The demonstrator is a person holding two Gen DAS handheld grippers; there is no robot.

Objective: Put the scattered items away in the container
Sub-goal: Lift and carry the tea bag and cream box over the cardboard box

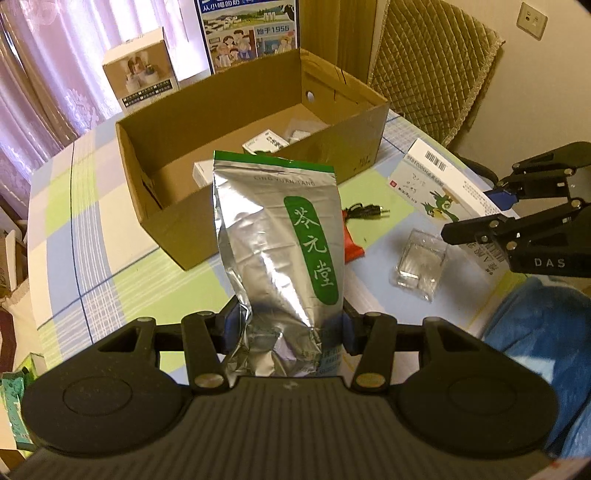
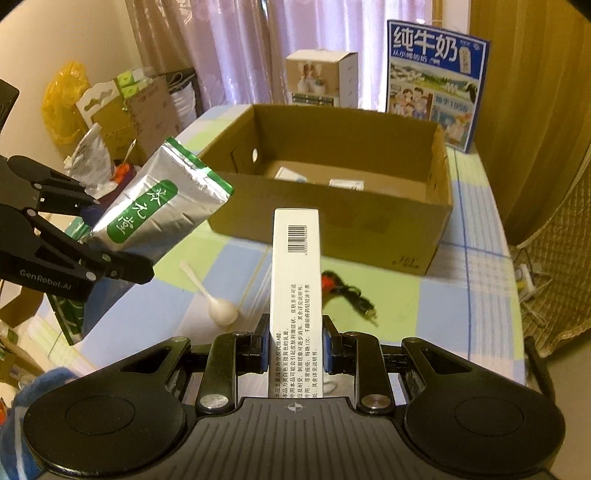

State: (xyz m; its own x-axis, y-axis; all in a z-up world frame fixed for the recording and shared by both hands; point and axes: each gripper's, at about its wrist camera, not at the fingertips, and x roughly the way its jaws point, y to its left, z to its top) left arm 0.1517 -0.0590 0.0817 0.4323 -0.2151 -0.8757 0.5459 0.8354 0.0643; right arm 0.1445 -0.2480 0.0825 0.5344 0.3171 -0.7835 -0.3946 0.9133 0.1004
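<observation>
1. Your left gripper is pinching the silver foil pouch by its bottom end, held up off the table just in front of the cardboard box.
2. Your right gripper is clamped on the white carton, also short of the box.
3. On the checked tablecloth: white spoon, black cable, clear packet.

Pink sheer curtains hang at 12 o'clock behind a table covered by a checked tablecloth in green, blue and white. A chair with a quilted olive cushion stands at 1 o'clock, beside a cream wall carrying 1 socket.
</observation>
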